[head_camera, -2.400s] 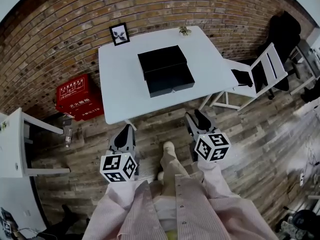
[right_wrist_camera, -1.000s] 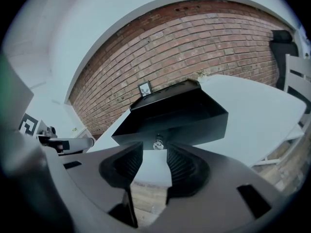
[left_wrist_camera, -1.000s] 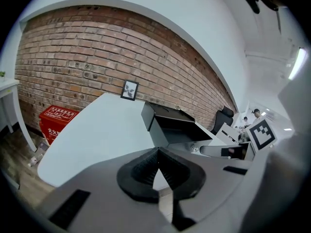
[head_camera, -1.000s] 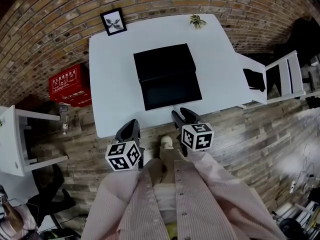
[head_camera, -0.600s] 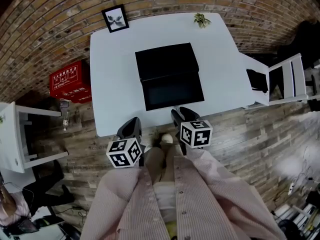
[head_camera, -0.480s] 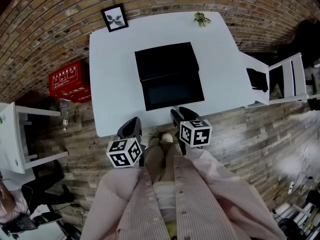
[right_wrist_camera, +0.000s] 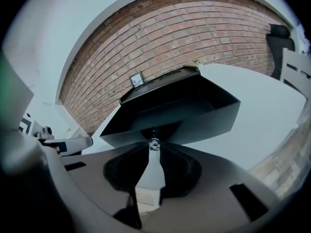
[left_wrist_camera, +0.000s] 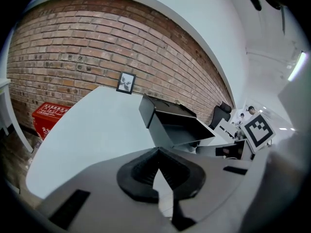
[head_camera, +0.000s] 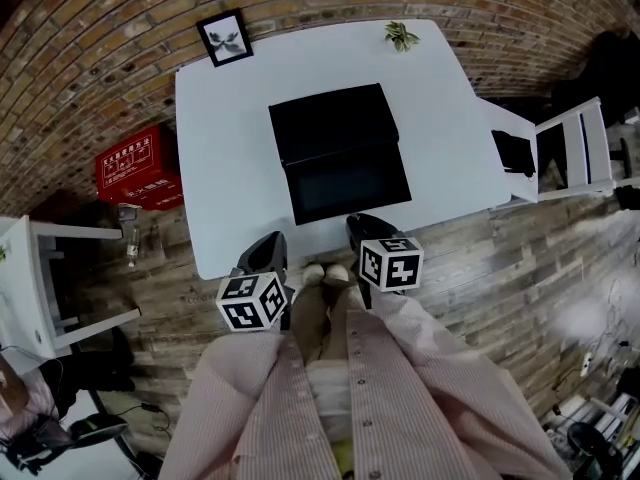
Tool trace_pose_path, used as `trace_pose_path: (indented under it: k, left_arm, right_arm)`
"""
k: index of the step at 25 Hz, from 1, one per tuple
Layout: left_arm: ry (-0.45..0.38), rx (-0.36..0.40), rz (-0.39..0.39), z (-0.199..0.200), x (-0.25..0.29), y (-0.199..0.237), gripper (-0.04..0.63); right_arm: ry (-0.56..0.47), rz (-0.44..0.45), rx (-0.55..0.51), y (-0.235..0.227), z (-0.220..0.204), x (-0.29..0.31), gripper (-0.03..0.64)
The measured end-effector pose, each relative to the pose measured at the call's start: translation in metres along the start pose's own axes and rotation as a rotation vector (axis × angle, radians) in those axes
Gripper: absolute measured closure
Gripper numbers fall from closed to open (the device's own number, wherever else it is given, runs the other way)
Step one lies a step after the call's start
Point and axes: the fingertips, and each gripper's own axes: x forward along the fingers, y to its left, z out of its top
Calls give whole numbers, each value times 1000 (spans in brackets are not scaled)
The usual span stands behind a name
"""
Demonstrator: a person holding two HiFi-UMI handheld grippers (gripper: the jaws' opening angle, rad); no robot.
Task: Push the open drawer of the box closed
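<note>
- Closing just then, right gripper (right_wrist_camera: 153,148) jaws pinched the knob (right_wrist_camera: 154,142) of the open drawer (head_camera: 348,183), front of the box (head_camera: 330,120).
- Left gripper (left_wrist_camera: 156,152) jaws were together, empty, front-left of the box.

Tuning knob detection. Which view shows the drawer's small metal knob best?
Right gripper view: the small silver metal knob sits centre frame on the front of the open black drawer. Head view shows the drawer from above, knob too small to make out. Left gripper view sees the drawer side-on, no knob visible.
</note>
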Motion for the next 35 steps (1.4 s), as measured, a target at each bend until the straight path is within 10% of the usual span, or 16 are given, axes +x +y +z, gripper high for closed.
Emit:
trace_pose_path:
  k: [35]
  left_arm:
    - [1, 20, -31, 23, 20, -2, 600]
  right_arm:
    - [-9, -22, 10, -4, 13, -2, 545]
